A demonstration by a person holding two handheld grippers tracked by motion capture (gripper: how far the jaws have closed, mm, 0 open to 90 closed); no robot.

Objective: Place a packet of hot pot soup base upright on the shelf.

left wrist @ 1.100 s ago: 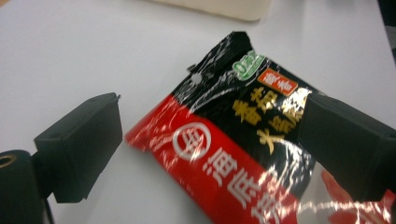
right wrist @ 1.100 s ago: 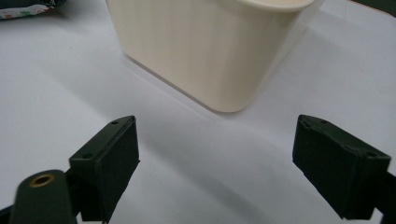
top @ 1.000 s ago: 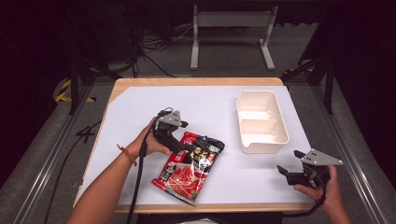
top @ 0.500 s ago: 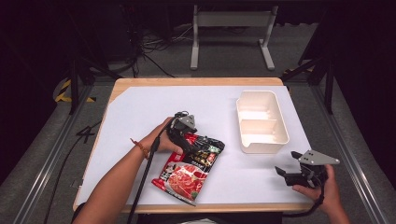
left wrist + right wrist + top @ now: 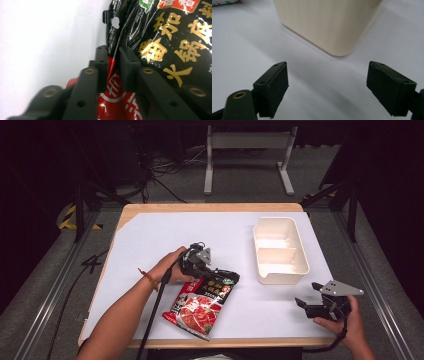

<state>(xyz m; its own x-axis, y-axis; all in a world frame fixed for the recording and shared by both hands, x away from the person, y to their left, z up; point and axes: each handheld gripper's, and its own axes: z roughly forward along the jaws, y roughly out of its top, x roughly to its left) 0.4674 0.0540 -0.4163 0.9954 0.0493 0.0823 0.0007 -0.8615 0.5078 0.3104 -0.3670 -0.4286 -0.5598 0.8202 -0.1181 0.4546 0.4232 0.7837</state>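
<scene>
While my left gripper (image 5: 113, 72) is pinching the far top edge of the soup-base packet (image 5: 200, 302), its jaws having just been closing on the thin seam, the packet is lying near the table's (image 5: 150, 245) front, left of centre. I am gripping that flat seam because it likely gives the firmest hold for lifting. My right gripper (image 5: 327, 87) is waiting spread wide and empty, near right, just short of the cream two-compartment tray (image 5: 280, 250).
</scene>
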